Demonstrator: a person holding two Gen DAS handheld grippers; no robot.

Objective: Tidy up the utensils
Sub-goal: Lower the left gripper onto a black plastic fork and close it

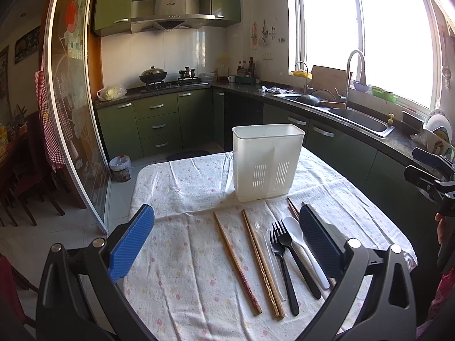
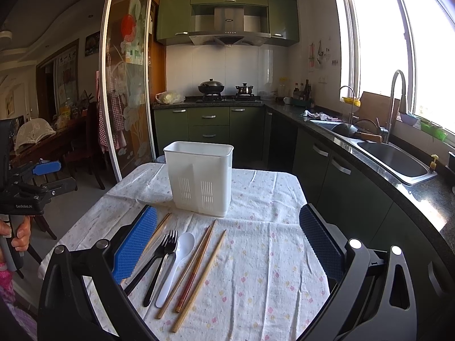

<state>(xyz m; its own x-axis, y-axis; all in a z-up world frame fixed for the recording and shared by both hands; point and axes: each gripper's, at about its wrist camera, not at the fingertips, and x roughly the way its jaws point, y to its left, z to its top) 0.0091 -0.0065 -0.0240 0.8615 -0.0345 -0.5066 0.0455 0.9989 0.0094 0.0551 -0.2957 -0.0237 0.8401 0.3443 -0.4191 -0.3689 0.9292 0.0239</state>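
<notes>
Two grippers hover above a worktop (image 1: 176,258) covered with a white cloth dotted in pink and yellow. The left gripper (image 1: 227,238) has its jaws wide apart with nothing between them, blue pads on both fingers, and the right gripper (image 2: 227,241) is spread just as wide and holds nothing. A white plastic utensil holder (image 1: 266,160) stands upright toward the far side of the cloth, its front wall slotted in two panels and a divider showing inside. The utensils lie loose on the cloth in a row on the near side of the holder, handles pointing toward the cameras, none of them in the holder. From the left wrist view there are wooden chopsticks (image 1: 237,264), one single and a pair lying side by side, then two black forks (image 1: 284,258) overlapping each other, then a white spoon (image 1: 301,244) just beside the right finger. More chopstick tips show past that finger. A clear plastic utensil lies between the chopstick pair and the forks, too faint to name. In the background a sink (image 2: 395,157) sits in the kitchen counter under a bright window
</notes>
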